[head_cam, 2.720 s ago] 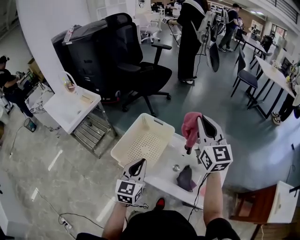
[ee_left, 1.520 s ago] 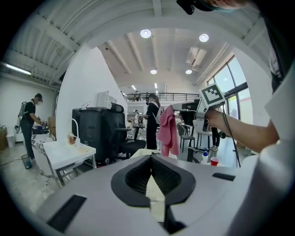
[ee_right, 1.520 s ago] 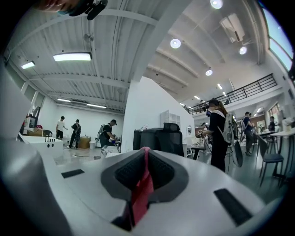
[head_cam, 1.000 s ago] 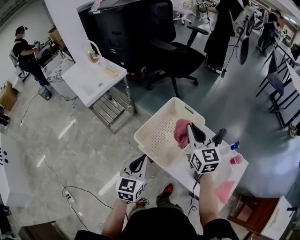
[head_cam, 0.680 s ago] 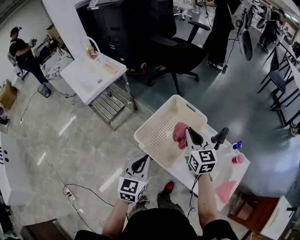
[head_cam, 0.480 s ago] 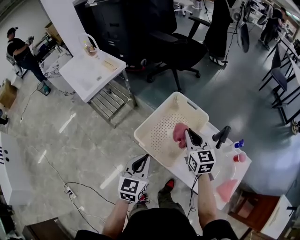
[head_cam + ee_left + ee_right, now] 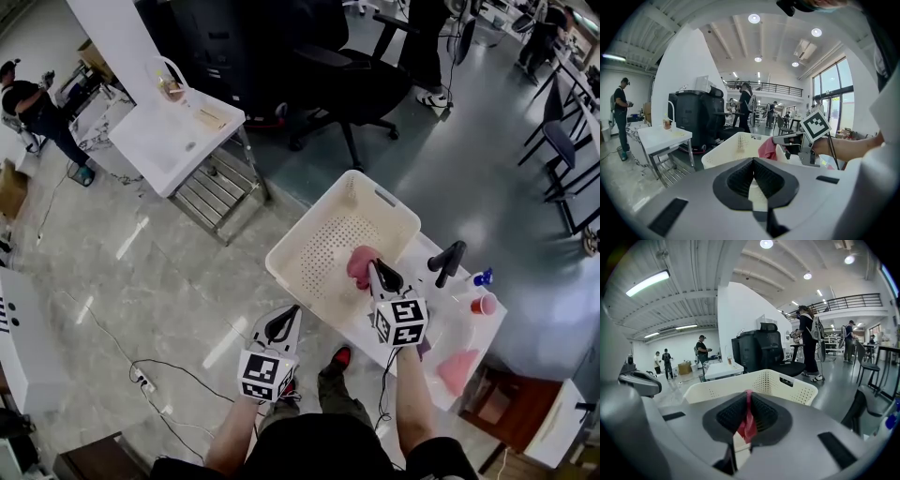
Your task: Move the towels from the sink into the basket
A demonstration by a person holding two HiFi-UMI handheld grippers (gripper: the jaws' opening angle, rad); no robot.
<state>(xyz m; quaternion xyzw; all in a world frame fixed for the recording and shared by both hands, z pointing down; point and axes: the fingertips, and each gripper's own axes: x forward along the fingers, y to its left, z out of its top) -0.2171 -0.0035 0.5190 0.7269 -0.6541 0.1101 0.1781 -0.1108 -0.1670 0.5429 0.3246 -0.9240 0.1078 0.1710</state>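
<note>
Open workshop hall with a polished grey floor (image 7: pixel 141 272). A white sink (image 7: pixel 441 323) unit stands at the lower right of the head view, with a cream perforated basket (image 7: pixel 323 246) at its left end. The right gripper (image 7: pixel 373 268) is clamped on a pink towel (image 7: pixel 359 265), and the right gripper view shows a fold of the cloth pinched between the closed pads. The towel hangs inside the basket's near right corner; whether it touches the basket floor cannot be told. The left gripper (image 7: pixel 286 319) is held beside the basket's near edge, jaws together with nothing between them. The step in hand appears to be depositing this towel. The next move calls for parting the right jaws so the cloth drops clear, then returning to the sink, where a second pink towel (image 7: pixel 457 368) lies at the right end.
</note>
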